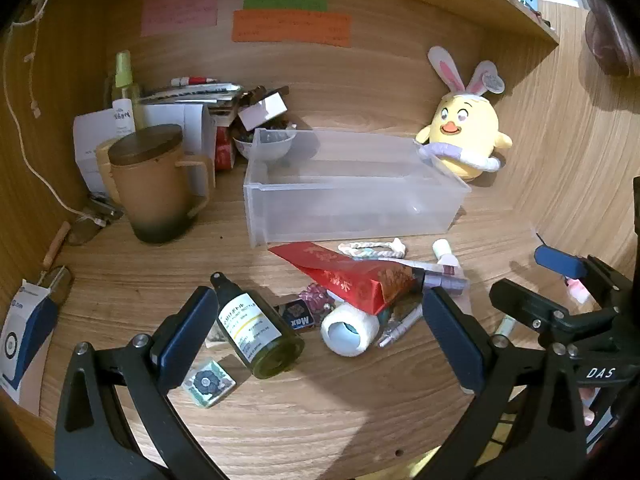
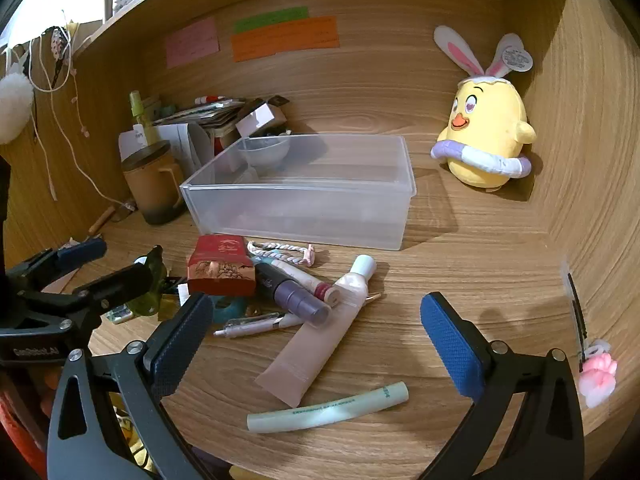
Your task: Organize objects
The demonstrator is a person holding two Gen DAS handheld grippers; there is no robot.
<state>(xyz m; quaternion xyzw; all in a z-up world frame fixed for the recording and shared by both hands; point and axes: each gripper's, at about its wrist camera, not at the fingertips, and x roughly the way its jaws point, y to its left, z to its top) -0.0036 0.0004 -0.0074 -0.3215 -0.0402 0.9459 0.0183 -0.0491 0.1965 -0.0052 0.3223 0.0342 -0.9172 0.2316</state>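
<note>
1 clear bin | 1 green bottle | 2 tubes | both hand-held grippers released, holding nothing

The bench is matt wood grain. The bin is frosted translucent plastic; the green bottle glossy glass with a paper label. The chick toy is soft plush, and the tongs' pads are textured blue rubber.

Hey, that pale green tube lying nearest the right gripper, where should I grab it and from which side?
Grip the pale green tube around its middle, coming straight down from above with the right gripper, already open. It lies flat, apart from the other items, slightly curved; close the fingers across its narrow width, not along its length.
</note>
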